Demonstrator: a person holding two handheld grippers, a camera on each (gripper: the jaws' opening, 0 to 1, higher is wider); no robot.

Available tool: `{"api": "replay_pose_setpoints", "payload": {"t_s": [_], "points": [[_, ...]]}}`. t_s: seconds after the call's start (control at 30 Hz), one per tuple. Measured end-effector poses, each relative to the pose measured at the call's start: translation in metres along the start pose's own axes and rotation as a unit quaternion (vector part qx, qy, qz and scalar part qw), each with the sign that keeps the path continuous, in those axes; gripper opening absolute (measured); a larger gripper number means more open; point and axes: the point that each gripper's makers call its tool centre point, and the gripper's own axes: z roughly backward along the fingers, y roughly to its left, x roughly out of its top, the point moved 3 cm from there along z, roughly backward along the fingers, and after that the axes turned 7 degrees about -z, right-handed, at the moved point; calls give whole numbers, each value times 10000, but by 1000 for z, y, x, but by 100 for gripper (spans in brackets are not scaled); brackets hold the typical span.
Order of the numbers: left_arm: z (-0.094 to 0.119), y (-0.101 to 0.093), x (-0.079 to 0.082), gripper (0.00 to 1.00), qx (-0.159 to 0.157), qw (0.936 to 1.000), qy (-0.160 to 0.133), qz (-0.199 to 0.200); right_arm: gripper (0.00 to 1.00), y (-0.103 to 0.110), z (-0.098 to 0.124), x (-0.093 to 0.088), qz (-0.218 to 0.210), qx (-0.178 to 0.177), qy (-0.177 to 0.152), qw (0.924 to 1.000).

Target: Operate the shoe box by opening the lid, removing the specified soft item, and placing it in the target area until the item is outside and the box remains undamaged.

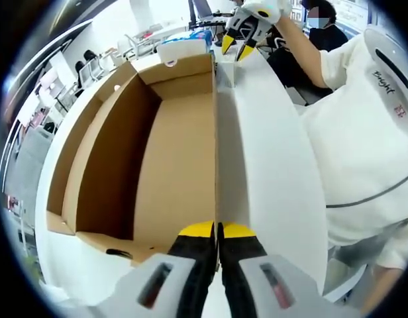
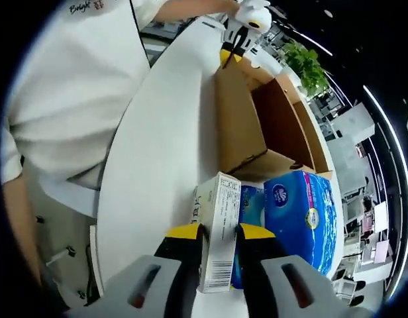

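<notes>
In the left gripper view, the left gripper (image 1: 217, 233) pinched the near edge of the white lid (image 1: 270, 172), jaws pressed together on it. The lid's long axis ran away toward the right gripper (image 1: 238, 45), which seemed to grip its far end. Beside the lid the cardboard shoe box (image 1: 171, 165) lay open, its visible interior bare. In the right gripper view, a blue soft pack (image 2: 297, 212) lay outside the box, just beside a small carton (image 2: 217, 225) between the right gripper's jaws

"Bright" on the person's white shirt (image 1: 383, 126)
</notes>
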Motion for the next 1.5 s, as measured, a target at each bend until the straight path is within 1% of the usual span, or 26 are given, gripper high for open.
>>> {"api": "replay_pose_setpoints", "payload": {"t_s": [0.03, 0.1, 0.23, 0.37, 0.43, 0.5, 0.57, 0.6, 0.63, 0.73, 0.93, 1.0, 1.1, 1.17, 1.27, 1.3, 1.33, 1.37, 1.4, 1.43, 1.47, 1.5], "points": [[0, 0, 0, 1, 2, 10000, 1, -1, 20, 0, 1, -2, 3, 5, -15, 10000], [0, 0, 0, 1, 4, 10000, 6, -4, 20, 1, 2, -6, 141, -41, -40, 9999], [0, 0, 0, 1, -2, 10000, 11, -3, 20, 2, 5, -9, 149, -52, -76, 9998], [0, 0, 0, 1, -4, 10000, 5, 0, 21, 1, 4, -8, 118, -71, -101, 9999], [0, 1, -1, 1, 2, 10000, 6, 0, 21, -1, 3, -9, 28, -136, -91, 9999], [0, 1, -1, 1, 6, 10000, 3, -2, 21, -1, 3, -8, 99, -188, -142, 9997], [0, 1, -1, 1, 5, 10000, 0, -1, 21, 0, 2, -8, 84, -168, -166, 9997], [0, 0, -1, 1, 5, 10000, -1, -2, 21, 0, 1, -7, 279, -167, -211, 9992], [0, 1, -1, 1, 4, 10000, -3, -3, 21, 1, 2, -7, 320, -195, -213, 9991], [0, 1, -1, 1, -2, 10000, -16, 33, 21, 1, 1, -6, 301, -229, -263, 9989], [0, 1, -1, 1, 5, 10000, -27, 26, 21, -1, 1, -6, -78, -270, -359, 9990], [0, 1, -1, 1, 6, 10000, -16, 20, 22, -1, 1, -6, -59, -297, -327, 9990], [0, 0, -1, 1, 11, 10000, -10, 11, 22, -4, 7, -1, -61, -445, -524, 9976], [0, 0, -1, 1, 12, 10000, -18, 23, 22, -4, 11, 2, -93, -469, -665, 9966], [0, 0, -1, 1, 11, 10000, -23, 28, 22, -3, 20, 14, -23, -579, -1000, 9933], [0, 0, -1, 1, 12, 10000, -19, 22, 21, -3, 25, 22, 25, -637, -1248, 9901], [0, 0, -1, 1, 13, 10000, -16, 20, 19, -4, 29, 28, 91, -682, -1436, 9872], [0, 0, 0, 1, 13, 10000, -12, 16, 15, -8, 33, 32, 80, -853, -1551, 9842], [0, 0, 0, 1, 13, 10000, -11, 18, 14, -12, 35, 34, 158, -981, -1629, 9816], [0, 0, 0, 1, 12, 10000, -12, 21, 14, -16, 39, 36, -3, -1088, -1704, 9793], [0, 0, 0, 1, 11, 10000, -10, 30, 15, -17, 41, 36, -186, -1097, -1708, 9790], [0, 0, 0, 1, 13, 10000, -11, 25, 15, -23, 46, 38, -432, -1226, -1750, 9759]]}}
